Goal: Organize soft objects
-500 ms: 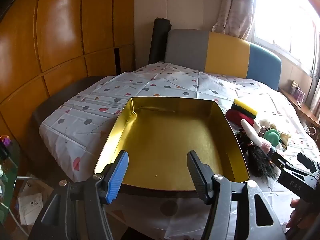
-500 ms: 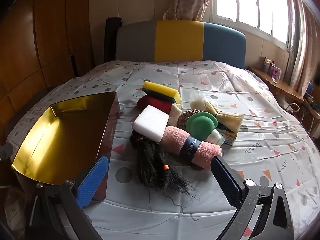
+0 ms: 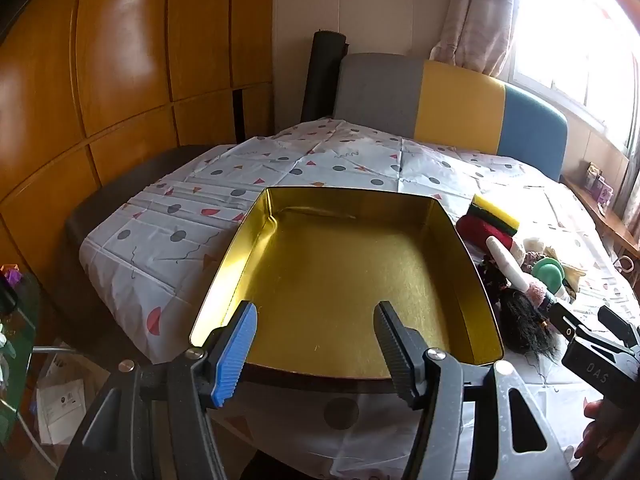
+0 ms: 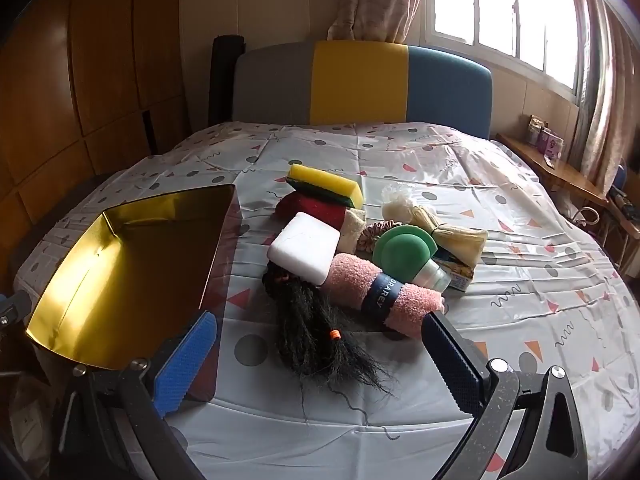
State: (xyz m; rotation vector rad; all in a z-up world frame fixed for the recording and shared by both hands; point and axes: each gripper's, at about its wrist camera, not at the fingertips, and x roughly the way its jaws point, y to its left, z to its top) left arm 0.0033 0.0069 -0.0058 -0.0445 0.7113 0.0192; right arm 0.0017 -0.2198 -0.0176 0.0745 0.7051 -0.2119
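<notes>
Through my left wrist camera, my left gripper hangs just above the near rim of the rectangular gold-lined metal tin, its blue pad and black pad standing apart with nothing between them. Only this view shows the tin's whole inside, bare gold to every wall. Beyond the tin's right wall I catch the edge of the pile: the yellow-and-green sponge block on the dark red cloth, and the black hair bundle. My right gripper pokes in low at the right edge, beside that hair. The patterned white bed sheet drops off to the floor at my left.

Through my right wrist camera, the right gripper's pads are spread wide, holding nothing, and they frame the hair bundle's loose end. Here the pile lies open to me: a white rounded foam block resting on the hair, a rolled pink towel with a navy band touching both, a green round-capped bottle just behind the towel, a cream string bundle further back. The tin sits to the left, near the pile but apart from it, close to the bed's left edge. Right of the pile the sheet runs bare toward the wooden sill
</notes>
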